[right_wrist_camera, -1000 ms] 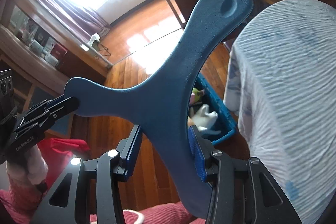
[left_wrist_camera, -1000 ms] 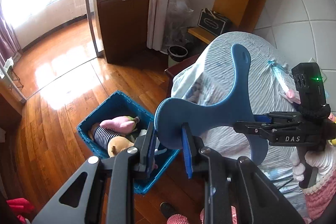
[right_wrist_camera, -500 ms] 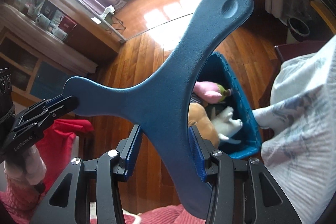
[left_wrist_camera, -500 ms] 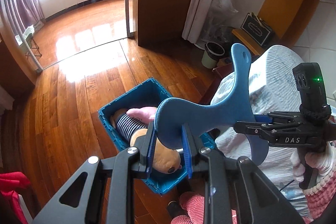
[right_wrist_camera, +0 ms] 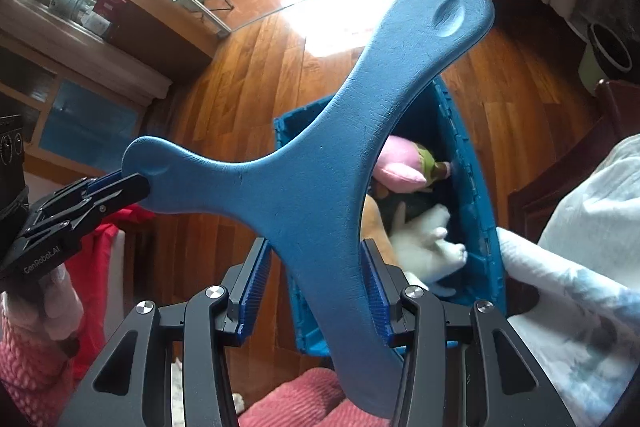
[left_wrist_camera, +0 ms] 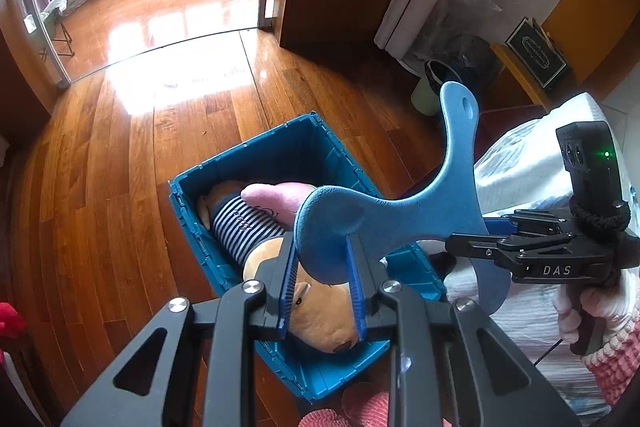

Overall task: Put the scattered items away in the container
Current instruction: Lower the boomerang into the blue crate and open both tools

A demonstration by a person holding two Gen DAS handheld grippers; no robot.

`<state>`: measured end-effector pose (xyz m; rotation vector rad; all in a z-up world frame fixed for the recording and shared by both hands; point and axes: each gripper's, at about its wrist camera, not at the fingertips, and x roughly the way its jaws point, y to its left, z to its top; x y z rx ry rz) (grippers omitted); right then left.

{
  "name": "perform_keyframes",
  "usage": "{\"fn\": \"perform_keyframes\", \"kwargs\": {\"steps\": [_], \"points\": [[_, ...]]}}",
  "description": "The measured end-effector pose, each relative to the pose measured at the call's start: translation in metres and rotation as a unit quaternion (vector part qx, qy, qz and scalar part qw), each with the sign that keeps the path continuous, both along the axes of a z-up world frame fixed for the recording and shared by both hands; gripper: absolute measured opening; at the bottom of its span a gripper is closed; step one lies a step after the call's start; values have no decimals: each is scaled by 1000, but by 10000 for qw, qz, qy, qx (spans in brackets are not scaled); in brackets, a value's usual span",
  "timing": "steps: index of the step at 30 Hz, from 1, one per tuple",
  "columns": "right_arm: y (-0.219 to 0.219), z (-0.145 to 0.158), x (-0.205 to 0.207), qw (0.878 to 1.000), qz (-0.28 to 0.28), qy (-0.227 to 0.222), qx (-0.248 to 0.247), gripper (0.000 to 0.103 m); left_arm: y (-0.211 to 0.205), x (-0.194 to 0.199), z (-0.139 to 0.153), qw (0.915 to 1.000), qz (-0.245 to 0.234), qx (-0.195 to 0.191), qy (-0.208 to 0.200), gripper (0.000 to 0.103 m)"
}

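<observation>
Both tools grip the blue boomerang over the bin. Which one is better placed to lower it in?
Left, probably. The left tool pinches the boomerang arm right above the bin and its plush toys. The right tool holds the arm out toward the bed.

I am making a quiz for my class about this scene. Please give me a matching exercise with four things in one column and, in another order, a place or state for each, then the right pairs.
Things
1. blue three-armed boomerang
2. blue crate
3. striped plush toy
4. pink plush toy

Place or state
A. standing on the wooden floor
B. lying in the crate, wearing a striped shirt
C. held in the air by the left claw and the right claw
D. lying in the crate, on top of the other toys

Pairs: 1-C, 2-A, 3-B, 4-D
</observation>
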<state>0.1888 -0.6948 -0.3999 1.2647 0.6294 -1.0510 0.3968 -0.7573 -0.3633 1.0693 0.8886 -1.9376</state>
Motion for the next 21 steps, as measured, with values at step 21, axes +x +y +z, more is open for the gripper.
{"fn": "perform_keyframes", "kwargs": {"steps": [21], "points": [[-55, -223, -3, 9957, -47, -45, 927, 45, -64, -16, -219, 9956, 53, 789, -503, 27]]}}
